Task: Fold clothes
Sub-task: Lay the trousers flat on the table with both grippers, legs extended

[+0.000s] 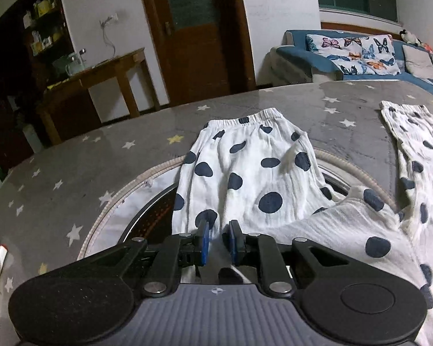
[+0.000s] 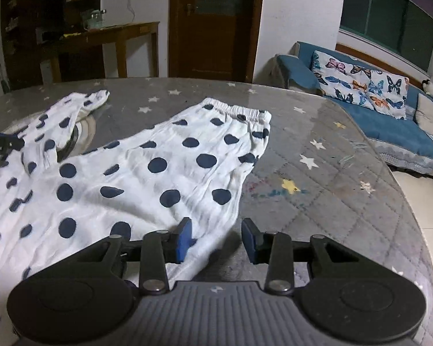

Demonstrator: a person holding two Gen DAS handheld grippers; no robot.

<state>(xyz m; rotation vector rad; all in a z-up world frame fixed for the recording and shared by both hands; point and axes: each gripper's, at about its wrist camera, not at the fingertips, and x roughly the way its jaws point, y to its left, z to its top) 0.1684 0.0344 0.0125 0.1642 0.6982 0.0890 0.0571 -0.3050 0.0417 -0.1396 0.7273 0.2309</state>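
White trousers with dark blue dots lie spread on the grey star-patterned table cover. In the left wrist view one leg runs away from me to its elastic cuff, and the other leg lies at the right. My left gripper is shut on the trousers' cloth near the crotch. In the right wrist view the trousers lie left of centre. My right gripper is open, its left pad over the cloth's near edge, its right pad over bare table.
A round stove plate with a white ring is set in the table under the trousers. The table edge curves at the right. A blue sofa with butterfly cushions, a wooden side table and a door stand beyond.
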